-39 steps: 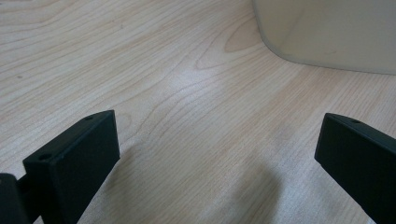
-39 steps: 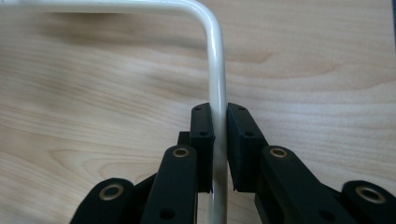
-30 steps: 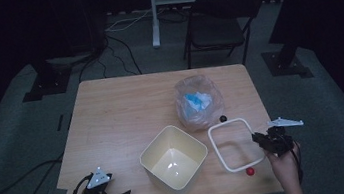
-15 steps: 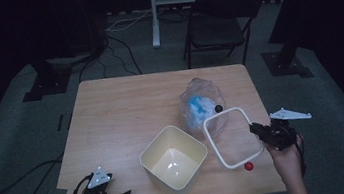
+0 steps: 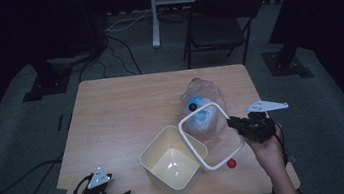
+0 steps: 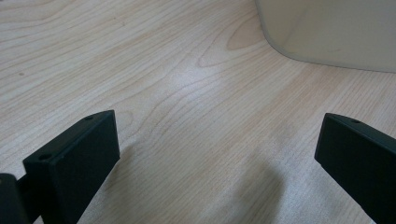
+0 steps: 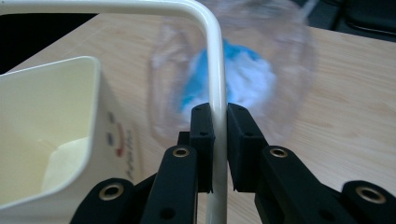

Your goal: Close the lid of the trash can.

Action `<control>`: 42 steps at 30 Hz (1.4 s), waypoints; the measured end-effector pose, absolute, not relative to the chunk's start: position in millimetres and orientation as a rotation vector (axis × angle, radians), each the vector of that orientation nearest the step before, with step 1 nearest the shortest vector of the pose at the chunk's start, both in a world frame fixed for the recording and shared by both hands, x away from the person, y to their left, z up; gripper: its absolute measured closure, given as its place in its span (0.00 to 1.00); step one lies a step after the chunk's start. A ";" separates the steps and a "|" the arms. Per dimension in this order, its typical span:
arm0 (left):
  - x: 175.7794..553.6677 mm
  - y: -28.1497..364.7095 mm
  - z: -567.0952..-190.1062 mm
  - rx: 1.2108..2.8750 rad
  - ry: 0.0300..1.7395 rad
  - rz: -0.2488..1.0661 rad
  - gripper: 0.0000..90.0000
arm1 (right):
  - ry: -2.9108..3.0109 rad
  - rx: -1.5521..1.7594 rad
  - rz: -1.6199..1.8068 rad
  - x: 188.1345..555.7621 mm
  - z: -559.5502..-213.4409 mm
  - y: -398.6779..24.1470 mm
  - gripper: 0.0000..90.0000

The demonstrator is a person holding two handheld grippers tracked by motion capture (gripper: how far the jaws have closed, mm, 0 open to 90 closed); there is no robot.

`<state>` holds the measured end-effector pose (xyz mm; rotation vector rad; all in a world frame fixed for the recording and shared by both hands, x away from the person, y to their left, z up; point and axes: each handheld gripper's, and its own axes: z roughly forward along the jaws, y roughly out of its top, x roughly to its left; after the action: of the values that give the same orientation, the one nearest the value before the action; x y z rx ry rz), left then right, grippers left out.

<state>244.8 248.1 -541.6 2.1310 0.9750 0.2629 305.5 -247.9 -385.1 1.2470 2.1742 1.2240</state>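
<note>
The white lid hung tilted above the table's near right part, its rim clamped in the right gripper. To seat it, it probably needed levelling and squaring over the cream tub just beside. Behind lay a clear bag. The left gripper, jaws apart, rested at the near left corner.

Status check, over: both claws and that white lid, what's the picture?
Right claw shut on white square lid frame, tilted over cream square tub. Left claw open, idle. Clear bag behind lid.
</note>
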 end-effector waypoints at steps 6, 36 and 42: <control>244.6 249.1 -541.8 2.134 0.976 0.264 0.01 | 2.259 1.165 1.203 312.6 -381.7 -216.1 0.91; 243.9 249.2 -542.2 2.140 0.973 0.265 0.01 | 2.510 0.986 1.126 322.1 -400.0 -145.4 0.91; 243.7 248.7 -542.3 2.146 0.969 0.263 0.01 | 2.509 0.983 1.113 323.6 -399.8 -142.4 0.90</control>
<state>243.7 248.7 -542.3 2.1458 0.9690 0.2632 323.6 -142.4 -399.8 0.9829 2.5089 1.1129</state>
